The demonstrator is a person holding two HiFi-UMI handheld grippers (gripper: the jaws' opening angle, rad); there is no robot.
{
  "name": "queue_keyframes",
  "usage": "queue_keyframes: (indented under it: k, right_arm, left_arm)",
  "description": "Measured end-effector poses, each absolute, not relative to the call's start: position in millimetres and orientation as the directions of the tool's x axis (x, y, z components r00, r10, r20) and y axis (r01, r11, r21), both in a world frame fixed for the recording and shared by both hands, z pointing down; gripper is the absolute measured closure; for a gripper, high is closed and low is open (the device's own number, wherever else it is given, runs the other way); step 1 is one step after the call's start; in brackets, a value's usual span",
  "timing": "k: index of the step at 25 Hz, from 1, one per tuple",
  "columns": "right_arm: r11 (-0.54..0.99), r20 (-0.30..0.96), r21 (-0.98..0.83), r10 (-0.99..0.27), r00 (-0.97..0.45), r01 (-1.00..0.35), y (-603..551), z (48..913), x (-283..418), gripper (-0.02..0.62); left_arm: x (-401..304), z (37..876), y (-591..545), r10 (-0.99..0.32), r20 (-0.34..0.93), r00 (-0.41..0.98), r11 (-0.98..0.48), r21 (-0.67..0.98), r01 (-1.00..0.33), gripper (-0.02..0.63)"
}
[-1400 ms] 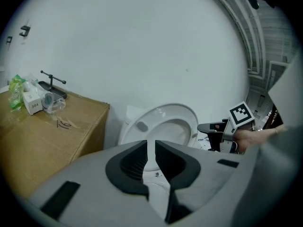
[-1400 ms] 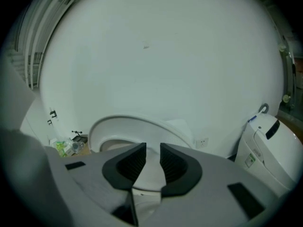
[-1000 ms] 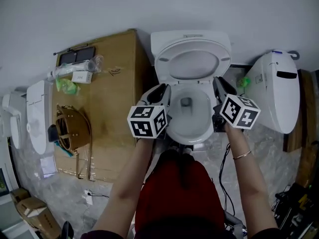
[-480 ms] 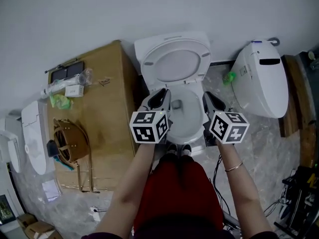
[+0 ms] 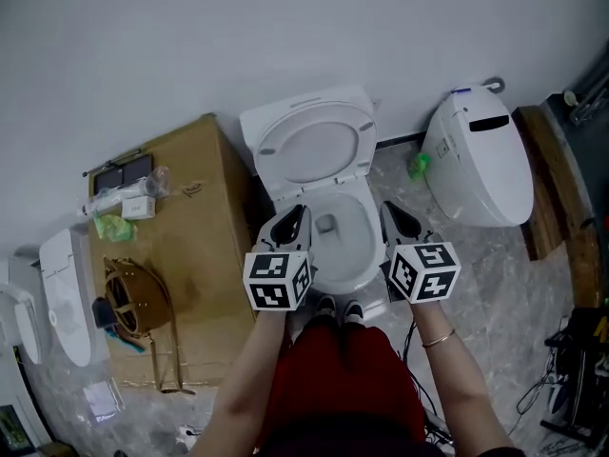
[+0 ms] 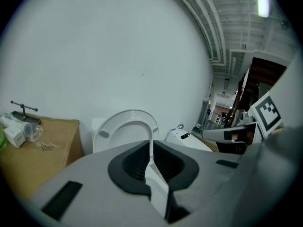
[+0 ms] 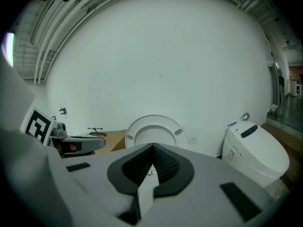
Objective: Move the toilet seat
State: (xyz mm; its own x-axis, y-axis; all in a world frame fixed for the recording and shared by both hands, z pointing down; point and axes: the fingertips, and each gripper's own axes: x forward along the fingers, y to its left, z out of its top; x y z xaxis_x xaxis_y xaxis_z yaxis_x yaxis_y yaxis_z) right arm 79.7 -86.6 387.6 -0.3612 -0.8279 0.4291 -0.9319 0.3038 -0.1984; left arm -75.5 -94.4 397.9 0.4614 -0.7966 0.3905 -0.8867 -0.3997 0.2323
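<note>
The white toilet seat point(image 5: 309, 146) stands raised against the tank, above the open bowl point(image 5: 335, 255). It also shows ahead in the left gripper view point(image 6: 124, 131) and in the right gripper view point(image 7: 154, 129). My left gripper point(image 5: 290, 219) hovers at the bowl's left side. Its jaws have just been closing and stand a thin slit apart point(image 6: 151, 143) with nothing between them. My right gripper point(image 5: 392, 215) hovers at the bowl's right side. It has just closed, and its pads meet point(image 7: 152, 149) on nothing. Neither gripper touches the seat.
A large cardboard box point(image 5: 186, 246) stands left of the toilet with small items and a brown basket point(image 5: 133, 288) on it. A second white toilet point(image 5: 481, 160) sits to the right. Spare toilet lids point(image 5: 67, 293) lie at far left, and cables point(image 5: 561, 369) lie on the floor at right.
Both grippers have drawn back from the bowl's rim toward the person and risen a little, with their jaws narrowing. The seat stays raised. The head view has shifted.
</note>
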Motion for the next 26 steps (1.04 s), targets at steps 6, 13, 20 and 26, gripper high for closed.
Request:
queue_keyframes:
  k: [6,13,20,26]
  right_arm:
    - [0.347,0.395,-0.162,-0.835,-0.383,-0.924,-68.1,372.1,81.4,0.58]
    - [0.382,0.363,-0.17,-0.832,-0.418,-0.908,-28.9,361.1,92.6,0.58]
    - [0.404,0.315,-0.145,-0.847,-0.429,-0.903,14.3,340.2,117.6,0.58]
    - [0.397,0.246,-0.141,-0.873,-0.421,-0.907,47.5,311.1,149.0,0.58]
  left_arm:
    - [-71.4,376.2,-77.8,-0.824,0.362,0.436,-0.402,0.17,-0.9,0.563]
    - [-63.2,360.1,-44.0,-0.856,0.34,0.39,-0.365,0.136,-0.921,0.563]
    - [-47.9,337.7,4.3,-0.873,0.305,0.38,-0.368,0.098,-0.925,0.563]
    - [-41.9,309.8,40.8,-0.895,0.255,0.366,-0.357,0.08,-0.931,0.563]
